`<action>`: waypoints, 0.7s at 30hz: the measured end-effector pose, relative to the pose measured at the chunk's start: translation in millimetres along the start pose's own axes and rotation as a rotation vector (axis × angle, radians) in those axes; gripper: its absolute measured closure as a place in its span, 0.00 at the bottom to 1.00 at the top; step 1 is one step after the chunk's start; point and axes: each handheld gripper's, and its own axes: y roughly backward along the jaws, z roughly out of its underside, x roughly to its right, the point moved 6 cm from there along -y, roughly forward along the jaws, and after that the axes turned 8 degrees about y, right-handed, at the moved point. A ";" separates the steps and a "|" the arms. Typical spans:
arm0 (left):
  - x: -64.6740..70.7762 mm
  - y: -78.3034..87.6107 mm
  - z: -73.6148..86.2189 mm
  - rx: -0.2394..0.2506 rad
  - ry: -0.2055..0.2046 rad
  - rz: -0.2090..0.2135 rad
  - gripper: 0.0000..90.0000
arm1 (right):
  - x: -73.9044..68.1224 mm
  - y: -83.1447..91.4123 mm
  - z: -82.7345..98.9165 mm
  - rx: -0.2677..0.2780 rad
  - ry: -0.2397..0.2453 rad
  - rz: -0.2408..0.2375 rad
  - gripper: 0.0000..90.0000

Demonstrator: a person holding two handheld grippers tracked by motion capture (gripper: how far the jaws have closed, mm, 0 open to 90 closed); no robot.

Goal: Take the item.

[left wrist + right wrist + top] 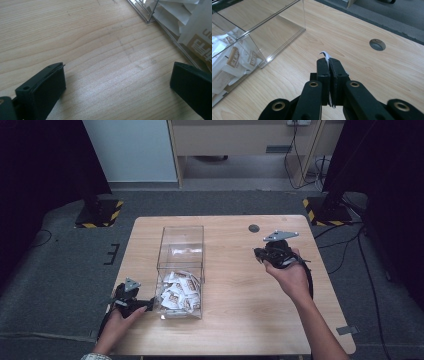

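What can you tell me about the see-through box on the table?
The clear plastic box stands upright on the wooden table, open on top. It is a tall rectangle with thin, shiny walls. White and brown paper packets are piled in its near end; the far end looks mostly empty. The left gripper sits close beside it.

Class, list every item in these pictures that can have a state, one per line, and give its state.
Clear box: upright, open-topped, partly filled.
Sachets: piled at the box's near end.
Left gripper: open, beside the box.
Right gripper: shut on a thin white slip, above the table.
Table: bare wood apart from the box.
Table hole: open.
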 end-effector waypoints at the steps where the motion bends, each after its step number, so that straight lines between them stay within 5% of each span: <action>1: 0.0 0.0 0.0 0.000 0.000 0.000 0.00 | 0.9 -1.9 1.3 -0.004 0.003 -0.001 0.97; 21: 0.0 0.0 0.0 0.000 0.000 0.000 0.00 | 6.1 -51.6 31.0 -0.060 -0.049 -0.003 0.97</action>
